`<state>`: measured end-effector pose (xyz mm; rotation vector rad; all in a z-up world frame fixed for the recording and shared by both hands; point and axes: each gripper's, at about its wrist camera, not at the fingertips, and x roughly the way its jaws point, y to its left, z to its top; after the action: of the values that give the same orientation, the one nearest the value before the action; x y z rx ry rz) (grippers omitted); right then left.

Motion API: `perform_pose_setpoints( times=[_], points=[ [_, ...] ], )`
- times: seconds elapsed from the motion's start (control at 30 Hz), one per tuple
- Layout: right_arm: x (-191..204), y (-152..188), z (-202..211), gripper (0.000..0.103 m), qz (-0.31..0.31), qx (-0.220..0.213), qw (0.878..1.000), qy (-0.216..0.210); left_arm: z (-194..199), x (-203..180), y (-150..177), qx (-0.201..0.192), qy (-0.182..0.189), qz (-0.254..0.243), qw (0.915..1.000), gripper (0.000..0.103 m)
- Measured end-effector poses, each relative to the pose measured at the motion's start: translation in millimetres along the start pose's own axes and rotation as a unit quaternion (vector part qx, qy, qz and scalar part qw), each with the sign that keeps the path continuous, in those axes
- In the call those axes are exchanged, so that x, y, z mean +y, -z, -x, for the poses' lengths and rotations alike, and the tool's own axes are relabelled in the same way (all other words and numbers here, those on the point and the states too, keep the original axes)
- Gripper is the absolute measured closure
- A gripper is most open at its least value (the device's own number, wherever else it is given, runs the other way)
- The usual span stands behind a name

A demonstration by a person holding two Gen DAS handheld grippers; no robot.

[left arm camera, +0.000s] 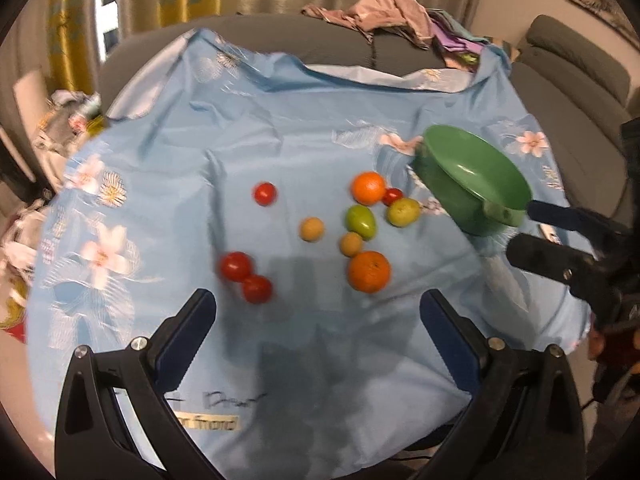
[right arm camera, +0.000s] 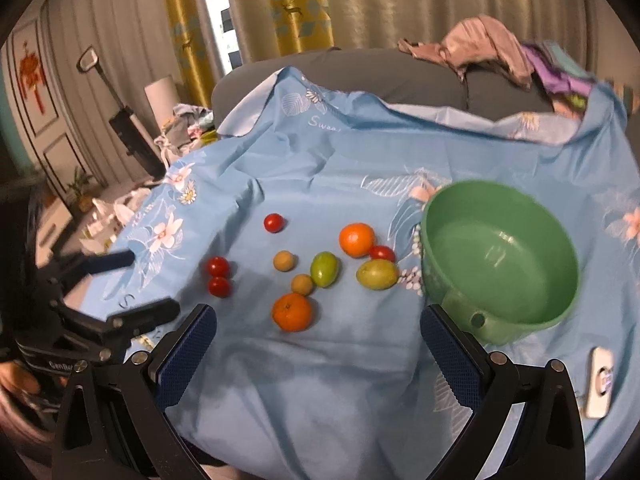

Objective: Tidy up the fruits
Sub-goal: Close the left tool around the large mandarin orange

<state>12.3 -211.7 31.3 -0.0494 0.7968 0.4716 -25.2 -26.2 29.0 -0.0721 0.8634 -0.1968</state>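
Fruits (right arm camera: 325, 269) all loose on cloth (right arm camera: 320, 380) at frame centre, none in bowl (right arm camera: 500, 256) at right, sorting not begun; left gripper (left arm camera: 318, 320) and right gripper (right arm camera: 318, 334) wide open, empty

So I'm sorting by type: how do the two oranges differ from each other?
The near orange looks bigger and lies closest to the grippers; the far orange looks smaller and lies farther back, nearer the green bowl. The far orange touches a red tomato; the near orange sits beside a small tan fruit. Both are round, orange and outside the bowl.
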Motion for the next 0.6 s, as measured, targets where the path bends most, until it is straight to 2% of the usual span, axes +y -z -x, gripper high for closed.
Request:
perform_pose_setpoints(
  times=[0.1,0.3,0.47,0.6],
  points=[
    [-11.1,4.6,-10.4,0.001,-0.028,0.008,0.999,-0.021,-21.1,-1.7,4.7,0.020,0.017,0.010,0.9996,0.002],
    [-25.8,10.2,-26.2,0.002,-0.062,0.015,0.997,-0.054,-43.2,-14.5,2.5,0.034,0.039,-0.006,0.9986,0.002],
    [-33.4,12.8,-38.8,0.004,-0.076,0.022,0.994,-0.070,-63.9,-21.0,-2.2,0.050,0.046,-0.020,0.9975,0.005],
    [-41.5,15.6,-46.3,0.005,-0.089,0.028,0.993,-0.073,-86.1,-23.8,-7.0,0.064,0.035,-0.030,0.9969,0.010]
  ],
)
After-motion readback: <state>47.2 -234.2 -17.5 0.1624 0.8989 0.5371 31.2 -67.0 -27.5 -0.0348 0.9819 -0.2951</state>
